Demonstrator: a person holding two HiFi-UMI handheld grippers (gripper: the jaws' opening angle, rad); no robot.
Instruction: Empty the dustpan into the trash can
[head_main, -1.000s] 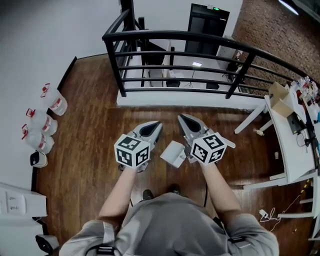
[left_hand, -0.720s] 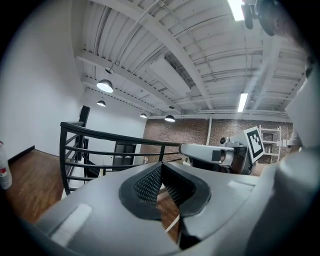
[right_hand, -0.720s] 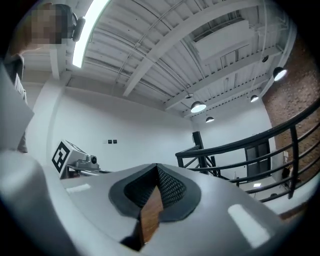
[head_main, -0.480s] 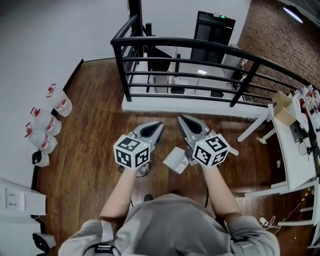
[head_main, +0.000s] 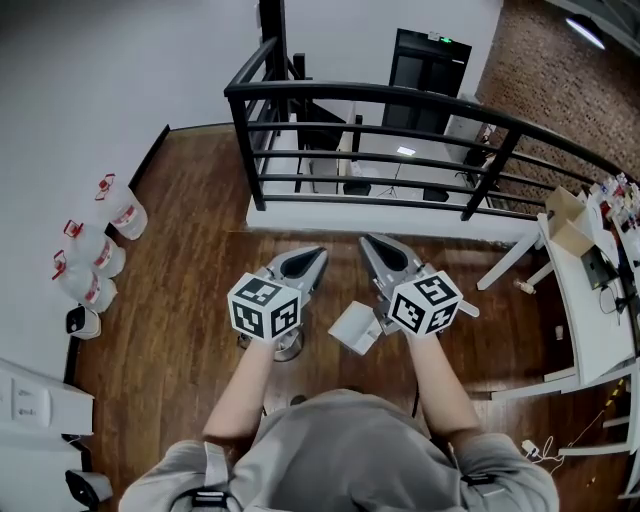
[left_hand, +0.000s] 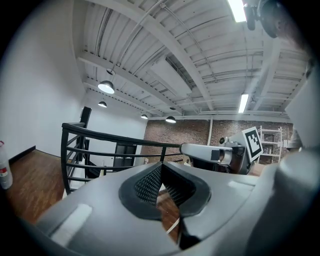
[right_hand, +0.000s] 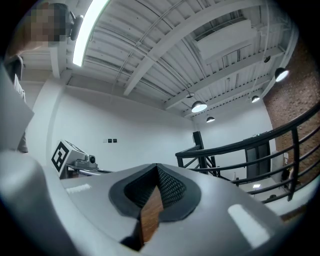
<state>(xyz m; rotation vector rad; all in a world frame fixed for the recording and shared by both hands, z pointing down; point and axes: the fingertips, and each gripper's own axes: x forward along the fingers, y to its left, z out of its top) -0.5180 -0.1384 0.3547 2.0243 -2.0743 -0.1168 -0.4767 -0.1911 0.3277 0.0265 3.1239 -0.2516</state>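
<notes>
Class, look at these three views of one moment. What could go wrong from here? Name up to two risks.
The left claw and the right claw are both shut on nothing. They must open before any grasp, or they will likely just push the thing away. The open-barred railing stands just ahead over a lower level, so spilled debris could slip between the bars.

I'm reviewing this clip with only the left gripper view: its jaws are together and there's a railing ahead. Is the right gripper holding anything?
Observer: No. The right gripper shows in its own view with jaws together and nothing between them.
Operator: Any dustpan or trash can in sight?
Observer: None that I can make out. The head view shows a wooden floor with three plastic jugs at its left edge.
Operator: What's off to the right?
Observer: A white table carrying a cardboard box.
</notes>
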